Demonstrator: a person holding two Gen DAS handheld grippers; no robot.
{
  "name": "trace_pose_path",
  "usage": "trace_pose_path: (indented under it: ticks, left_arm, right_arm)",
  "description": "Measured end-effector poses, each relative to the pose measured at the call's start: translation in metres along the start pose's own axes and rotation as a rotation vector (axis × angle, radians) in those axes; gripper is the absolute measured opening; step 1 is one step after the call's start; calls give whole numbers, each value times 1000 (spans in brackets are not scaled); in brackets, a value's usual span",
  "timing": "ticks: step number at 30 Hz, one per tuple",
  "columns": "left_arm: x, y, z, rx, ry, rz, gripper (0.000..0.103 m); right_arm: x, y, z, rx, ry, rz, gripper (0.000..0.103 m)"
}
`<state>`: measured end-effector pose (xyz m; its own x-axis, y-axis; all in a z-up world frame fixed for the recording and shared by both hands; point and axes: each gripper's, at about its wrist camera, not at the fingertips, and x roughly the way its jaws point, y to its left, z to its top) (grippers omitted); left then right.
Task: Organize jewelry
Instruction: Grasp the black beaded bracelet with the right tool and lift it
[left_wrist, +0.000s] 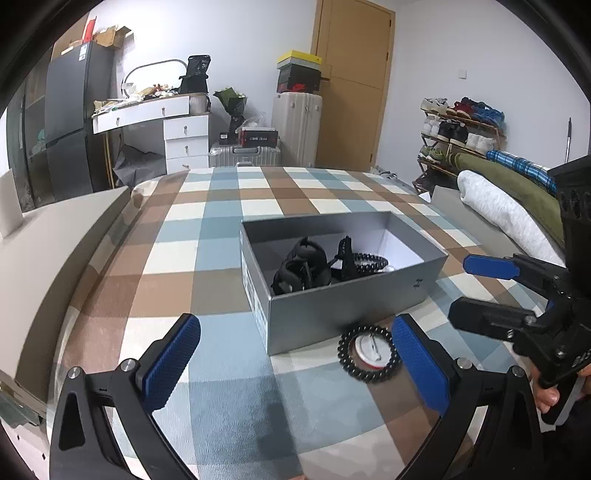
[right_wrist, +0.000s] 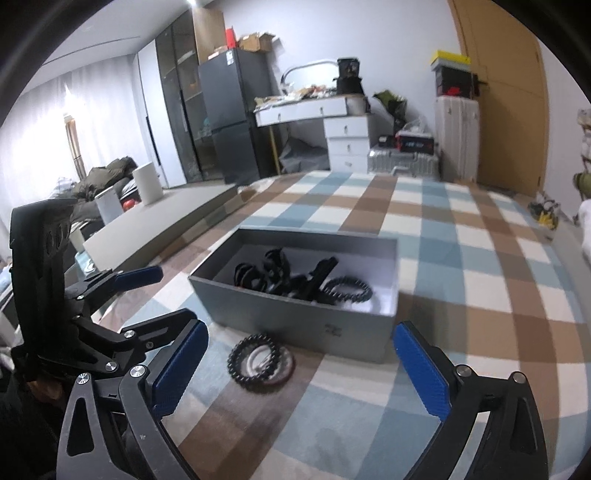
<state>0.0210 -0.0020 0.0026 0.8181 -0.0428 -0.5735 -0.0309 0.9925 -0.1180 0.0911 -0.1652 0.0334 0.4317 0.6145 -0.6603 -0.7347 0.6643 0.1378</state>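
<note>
An open grey box (left_wrist: 325, 310) (right_wrist: 295, 319) sits on the checked bedspread and holds a tangle of black bands (left_wrist: 301, 267) (right_wrist: 280, 277) and a black beaded bracelet (left_wrist: 369, 258) (right_wrist: 349, 288). In front of the box, another black beaded bracelet (left_wrist: 347, 356) (right_wrist: 236, 356) lies on the bedspread around a small white round disc (left_wrist: 369, 349) (right_wrist: 260, 363). My left gripper (left_wrist: 295, 363) (right_wrist: 173, 295) is open just short of it, with the bracelet near its right pad. My right gripper (right_wrist: 301, 369) (left_wrist: 460, 288) is open too, and nothing is between its fingers.
The checked bedspread (left_wrist: 221, 229) stretches far beyond the box. A grey ledge (left_wrist: 55, 236) runs along its left side. Rolled white and green bedding (left_wrist: 498, 210) lies to the right. Suitcases (left_wrist: 295, 125), a white dresser and a shoe rack stand at the far wall.
</note>
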Motion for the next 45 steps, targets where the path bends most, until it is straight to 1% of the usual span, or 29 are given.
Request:
trace_pose_path:
  ticks: [2, 4, 8, 9, 12, 14, 16, 17, 18, 22, 27, 29, 31, 33, 34, 36, 37, 42, 44, 45]
  left_arm:
    - [0, 3, -2, -18, -15, -15, 101]
    - [2, 3, -4, -23, -5, -35, 101]
    - [3, 1, -8, -20, -9, -23, 101]
    - [4, 0, -8, -23, -8, -26, 101]
    - [3, 1, -11, -38, -22, -11, 101]
    - [1, 1, -12, -33, -38, -2, 101]
    - [2, 0, -12, -21, -35, 8, 101]
    - [1, -1, -13, -19, -40, 17, 101]
    - [0, -1, -14, -17, -46, 22, 101]
    - [3, 2, -14, -25, -26, 8, 101]
    - [0, 10, -16, -69, -47, 3, 101]
    - [-1, 12, -17, -83, -43, -1, 101]
    - [1, 14, -16, -93, -39, -6, 101]
    - [2, 14, -16, -101, -32, -7, 101]
    - [3, 14, -16, -99, -26, -10, 101]
    - [3, 13, -15, -96, -26, -11, 101]
    - [3, 13, -15, -93, -27, -12, 101]
    - [4, 14, -16, -97, -22, -17, 101]
    - [4, 15, -16, -99, -21, -18, 101]
    - [4, 15, -16, -100, -21, -18, 101]
  right_arm:
    - [6, 2, -2, -15, 26, -15, 102]
    - [11, 2, -4, -17, 54, -25, 102]
    - [19, 3, -8, -17, 103, -22, 98]
    - [19, 4, -9, -21, 104, -26, 95]
    - [21, 6, -10, -26, 118, -19, 80]
    - [22, 7, -10, -23, 127, 1, 74]
    - [24, 10, -10, -26, 133, 19, 65]
    - [24, 12, -11, -32, 137, 25, 62]
    - [25, 14, -11, -40, 143, 35, 57]
    - [32, 20, -13, -55, 168, 58, 45]
    - [40, 24, -17, -61, 196, 79, 37]
    - [42, 25, -17, -59, 205, 89, 35]
    - [45, 27, -18, -65, 213, 88, 30]
    - [49, 28, -18, -62, 224, 81, 27]
    - [51, 28, -18, -60, 228, 75, 23]
    - [54, 28, -18, -53, 236, 68, 21]
    - [55, 27, -18, -47, 240, 67, 19]
    - [57, 29, -20, -52, 247, 65, 18]
    - [57, 31, -20, -61, 245, 61, 14]
    - [57, 33, -21, -71, 243, 58, 9]
